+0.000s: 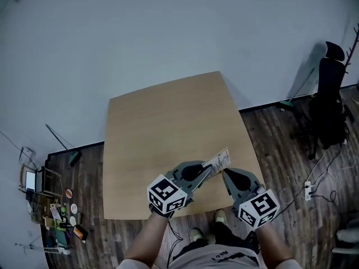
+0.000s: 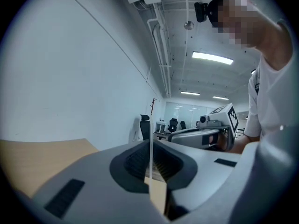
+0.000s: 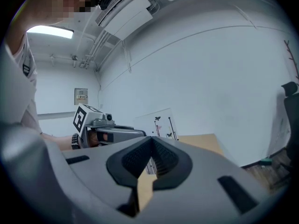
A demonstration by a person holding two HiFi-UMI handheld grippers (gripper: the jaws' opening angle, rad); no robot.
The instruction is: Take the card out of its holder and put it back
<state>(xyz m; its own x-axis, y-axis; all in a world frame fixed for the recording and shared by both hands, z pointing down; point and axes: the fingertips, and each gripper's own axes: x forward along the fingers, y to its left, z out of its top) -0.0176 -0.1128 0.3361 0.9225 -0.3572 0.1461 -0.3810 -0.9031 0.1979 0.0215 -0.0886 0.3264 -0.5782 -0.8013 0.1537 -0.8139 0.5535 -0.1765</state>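
A white card point(image 1: 219, 161) with small printed marks sticks up and to the right out of my left gripper point(image 1: 208, 169), which is shut on it above the near part of the tan table point(image 1: 168, 128). In the left gripper view the card point(image 2: 150, 139) shows edge-on between the shut jaws. I cannot tell whether a clear holder is around it. My right gripper point(image 1: 225, 172) is shut, its tips just right of the card's lower end. In the right gripper view the card point(image 3: 161, 122) faces me just beyond the tips, not between them.
The table's front edge point(image 1: 129, 217) lies right under both grippers. Dark wood floor surrounds it. A black office chair point(image 1: 328, 105) stands far right, cables and a power strip point(image 1: 307, 190) lie at the right, and small clutter point(image 1: 61, 214) sits at the lower left.
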